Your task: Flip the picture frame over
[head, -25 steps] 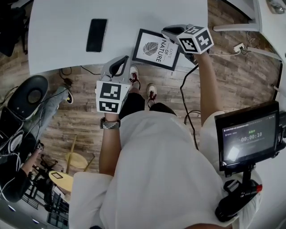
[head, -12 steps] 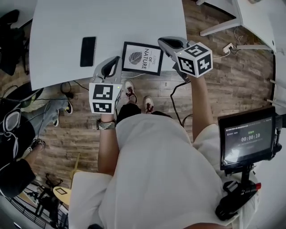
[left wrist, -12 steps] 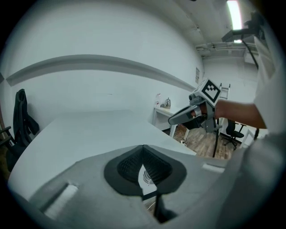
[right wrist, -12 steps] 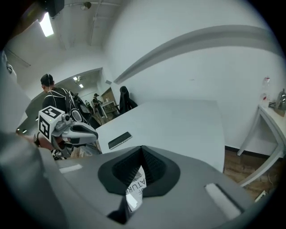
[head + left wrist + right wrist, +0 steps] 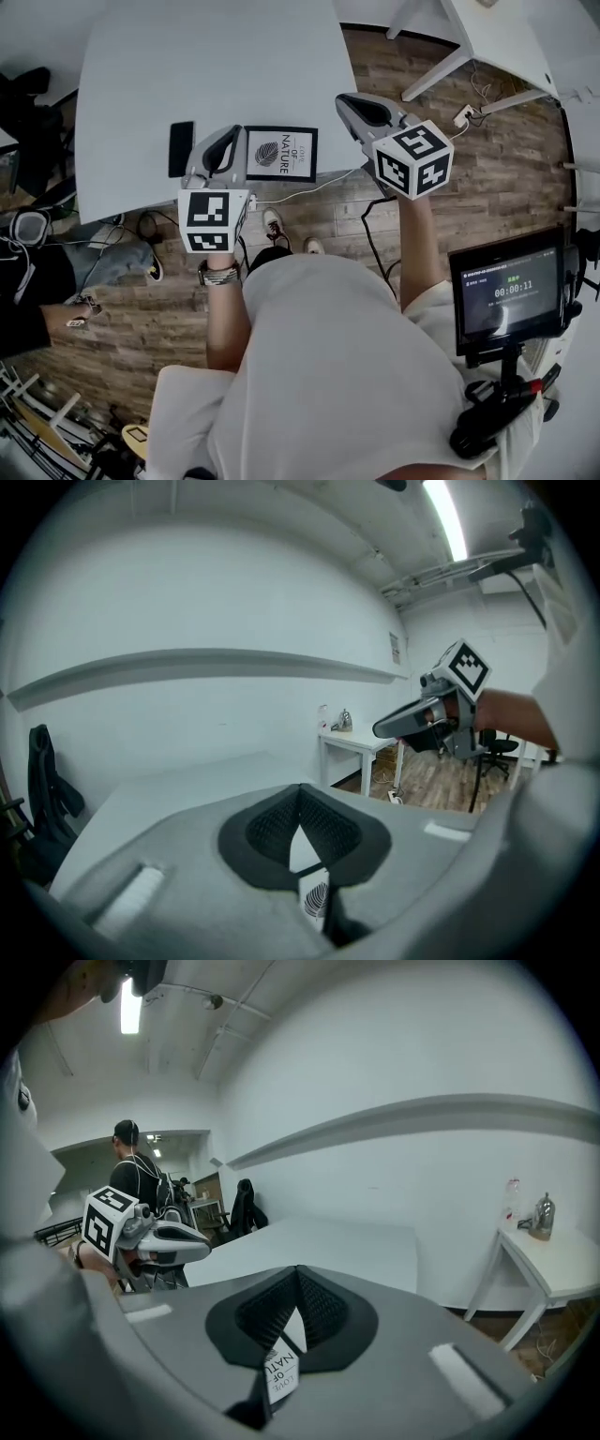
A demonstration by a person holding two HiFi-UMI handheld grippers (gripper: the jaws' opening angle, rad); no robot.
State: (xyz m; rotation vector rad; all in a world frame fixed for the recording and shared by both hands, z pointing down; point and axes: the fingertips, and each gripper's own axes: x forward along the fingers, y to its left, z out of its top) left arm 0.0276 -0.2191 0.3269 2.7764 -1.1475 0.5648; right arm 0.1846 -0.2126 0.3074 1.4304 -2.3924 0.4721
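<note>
Picture frame [image 5: 281,154] lies print-up near the table [image 5: 187,66] edge. Left gripper [image 5: 225,136] and right gripper [image 5: 352,101] hang above it, jaws closed, empty.

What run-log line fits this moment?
picture frame: print up on table | left hand-held gripper: shut, empty | right hand-held gripper: shut, empty

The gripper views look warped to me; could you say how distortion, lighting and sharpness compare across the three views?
Head view: the table edge bows, light is even, the picture frame looks crisp. Left gripper view: dark corners, the ceiling strip light is blown out, the wall ledge bends. Right gripper view: same dark corners, a ceiling lamp glares.
</note>
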